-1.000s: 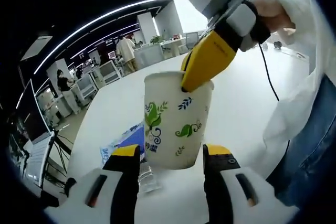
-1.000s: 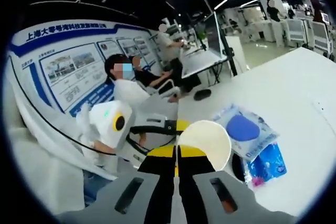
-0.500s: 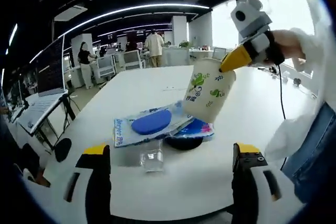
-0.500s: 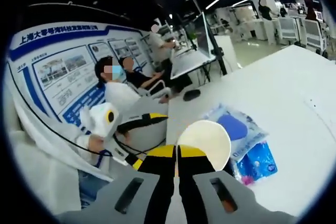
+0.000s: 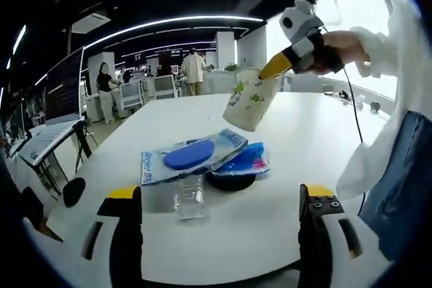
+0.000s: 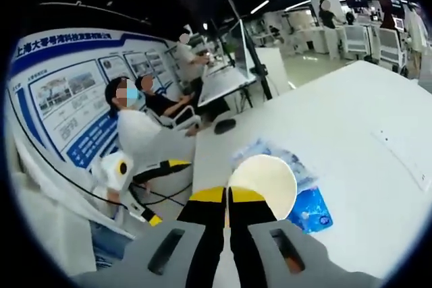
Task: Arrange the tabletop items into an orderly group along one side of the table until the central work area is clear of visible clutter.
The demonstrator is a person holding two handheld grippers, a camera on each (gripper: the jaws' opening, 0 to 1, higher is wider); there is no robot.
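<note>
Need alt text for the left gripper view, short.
The right tongs hold a paper cup by its rim above a white table. Below lie a blue-pad packet, a blue pouch on a black disc, and a clear glass between the open left tongs.

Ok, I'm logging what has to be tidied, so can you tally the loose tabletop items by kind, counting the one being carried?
Paper cup: 1, held at its rim by the right gripper
Clear packet with blue pad: 1
Blue packet: 1
Black round item: 1
Clear glass: 1
Total: 5
</note>
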